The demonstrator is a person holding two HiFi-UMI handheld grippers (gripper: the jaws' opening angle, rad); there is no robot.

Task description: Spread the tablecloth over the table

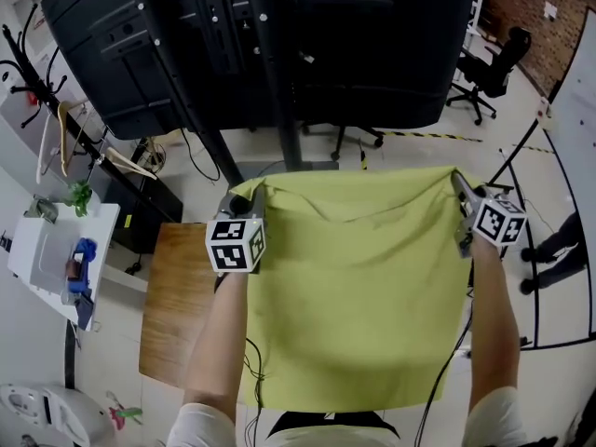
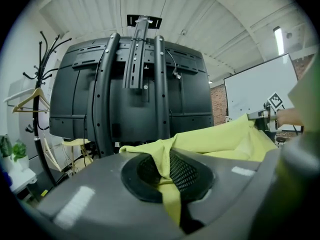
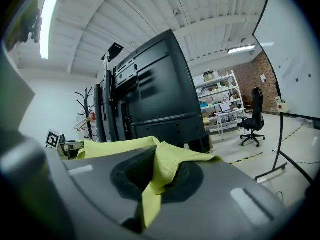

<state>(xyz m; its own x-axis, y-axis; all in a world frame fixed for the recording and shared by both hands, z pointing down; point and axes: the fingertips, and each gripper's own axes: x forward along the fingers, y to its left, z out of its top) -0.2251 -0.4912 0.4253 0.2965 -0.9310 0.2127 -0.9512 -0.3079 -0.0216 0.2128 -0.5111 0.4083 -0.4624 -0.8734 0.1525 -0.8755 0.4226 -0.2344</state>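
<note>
Head view, one tablecloth [image 1: 354, 287], two tools [image 1: 246, 196] [image 1: 459, 186] gripping

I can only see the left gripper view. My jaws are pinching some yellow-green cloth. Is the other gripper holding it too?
Observer: Yes. The right gripper view shows the right gripper shut on another corner of the tablecloth.
Operator: Is it a big cloth? Where's the table?
Observer: From the head view, the tablecloth hangs spread wide between the right gripper and the left gripper. A brown wooden table sticks out past its left edge.
Operator: Is anything else over on the right side?
Observer: A black office chair stands on the floor there, near some shelves.
</note>
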